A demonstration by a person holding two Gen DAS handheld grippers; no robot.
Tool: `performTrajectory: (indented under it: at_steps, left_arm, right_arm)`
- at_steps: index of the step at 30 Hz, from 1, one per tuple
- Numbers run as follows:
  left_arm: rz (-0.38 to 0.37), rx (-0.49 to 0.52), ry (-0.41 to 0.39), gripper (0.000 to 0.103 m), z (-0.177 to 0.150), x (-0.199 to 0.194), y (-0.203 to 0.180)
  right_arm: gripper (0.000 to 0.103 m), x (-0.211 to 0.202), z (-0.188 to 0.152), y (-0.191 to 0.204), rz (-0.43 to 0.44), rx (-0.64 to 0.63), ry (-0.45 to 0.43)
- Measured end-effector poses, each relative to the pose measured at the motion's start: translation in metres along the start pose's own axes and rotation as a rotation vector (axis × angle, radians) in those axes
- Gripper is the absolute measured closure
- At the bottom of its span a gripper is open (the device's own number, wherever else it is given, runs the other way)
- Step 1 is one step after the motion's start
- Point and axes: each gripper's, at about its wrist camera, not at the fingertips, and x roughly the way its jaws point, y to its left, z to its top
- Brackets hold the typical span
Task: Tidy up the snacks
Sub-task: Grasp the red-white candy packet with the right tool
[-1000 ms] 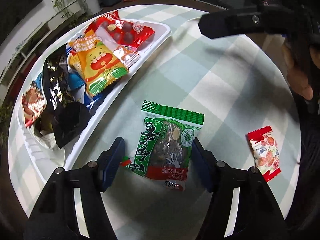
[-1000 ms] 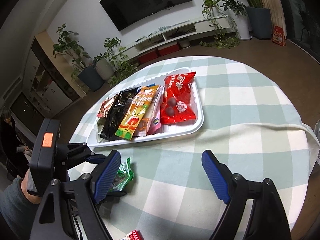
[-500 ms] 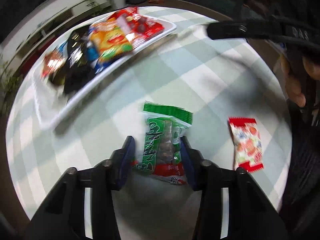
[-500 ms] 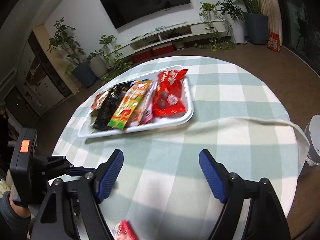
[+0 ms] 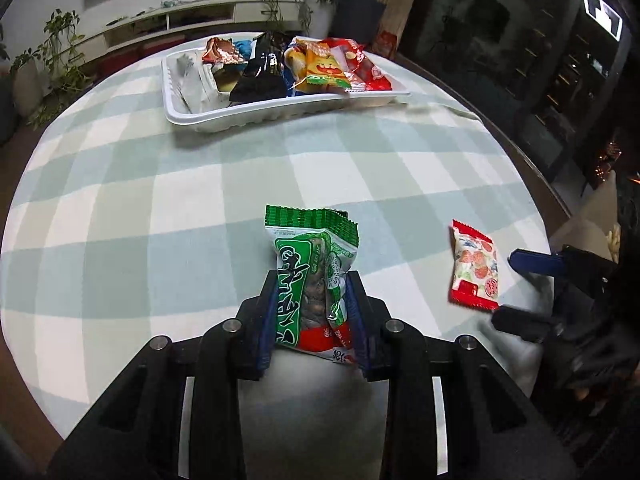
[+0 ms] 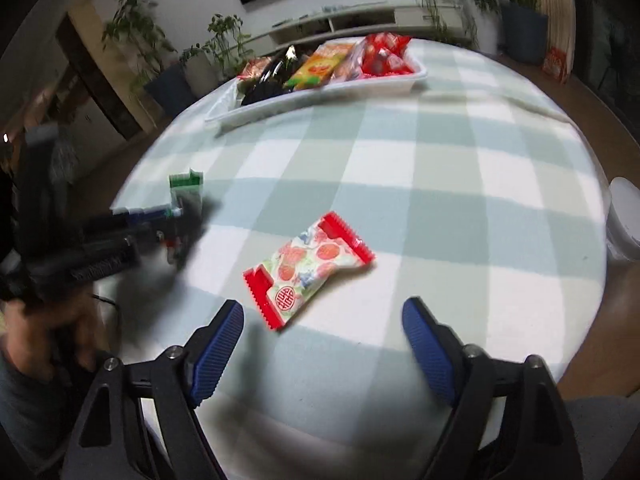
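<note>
My left gripper is shut on a green snack packet and holds it above the checked tablecloth; it also shows blurred in the right wrist view. A red-and-white candy packet lies flat on the cloth just ahead of my open right gripper; in the left wrist view this packet lies to the right, with the right gripper beside it. A white tray at the far side holds several snack packets; it also shows in the right wrist view.
The round table's edge curves close on the right. A white object stands just off the table at right. Potted plants and a low TV shelf are behind the tray.
My left gripper has closed on the green packet and lifted it, turning toward the tray. My right gripper has swung down and now faces the red-and-white candy packet.
</note>
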Motion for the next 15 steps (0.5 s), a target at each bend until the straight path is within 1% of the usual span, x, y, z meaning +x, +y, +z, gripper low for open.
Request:
performTrajectory:
  at_steps: [2, 4, 5, 6, 12, 13, 15]
  left_arm:
    - [-0.002, -0.011, -0.019, 0.074, -0.005, -0.003, 0.002]
    - [-0.013, -0.032, -0.031, 0.074, -0.009, -0.005, 0.006]
    - [-0.018, -0.039, -0.036, 0.074, -0.010, -0.007, 0.008]
    - [-0.020, -0.043, -0.039, 0.074, -0.011, -0.007, 0.009]
    - [-0.031, -0.046, -0.050, 0.074, -0.013, -0.008, 0.011]
    - [-0.033, -0.047, -0.050, 0.074, -0.013, -0.008, 0.011]
    - [-0.033, -0.050, -0.052, 0.074, -0.013, -0.009, 0.012]
  right_arm:
    - [0.019, 0.004, 0.003, 0.008, 0.006, -0.001, -0.002]
    - [0.019, 0.011, 0.007, 0.014, -0.031, -0.015, -0.001]
    - [0.021, 0.013, 0.009, 0.016, -0.037, -0.018, -0.004]
    - [0.022, 0.015, 0.011, 0.018, -0.039, -0.021, -0.003]
    - [0.038, 0.029, 0.031, 0.024, -0.086, -0.080, -0.014]
    - [0.043, 0.030, 0.033, 0.025, -0.099, -0.093, -0.010]
    - [0.043, 0.029, 0.032, 0.024, -0.098, -0.093, -0.002]
